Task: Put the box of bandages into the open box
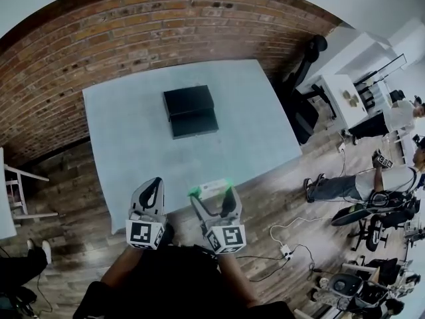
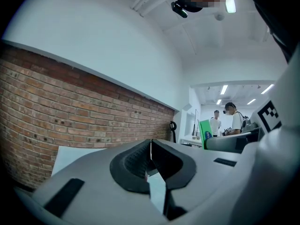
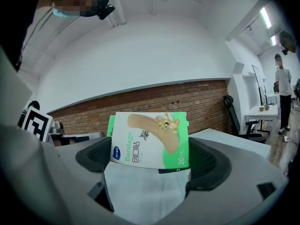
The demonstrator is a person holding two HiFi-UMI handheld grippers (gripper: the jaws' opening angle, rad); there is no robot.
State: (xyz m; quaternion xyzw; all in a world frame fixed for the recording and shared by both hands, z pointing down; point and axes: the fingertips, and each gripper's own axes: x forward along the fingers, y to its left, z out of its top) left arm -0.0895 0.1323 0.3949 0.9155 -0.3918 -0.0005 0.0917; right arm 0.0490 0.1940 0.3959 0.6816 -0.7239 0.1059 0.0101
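Note:
The box of bandages (image 3: 150,139), white and green with a cartoon plaster printed on it, is clamped between the jaws of my right gripper (image 3: 152,156). In the head view that box (image 1: 211,189) hangs over the table's near edge, with the right gripper (image 1: 212,193) shut on it. My left gripper (image 1: 149,193) is beside it to the left, jaws closed on nothing; in the left gripper view its pads (image 2: 151,161) meet. The open black box (image 1: 190,111) rests at the middle of the pale table (image 1: 119,138), well beyond both grippers.
A brick wall (image 1: 133,25) runs behind the table. A black office chair (image 1: 302,78) and white desks (image 1: 345,92) are at the right, with people and gear on the wooden floor (image 1: 292,198). A white chair (image 1: 20,191) is at the left.

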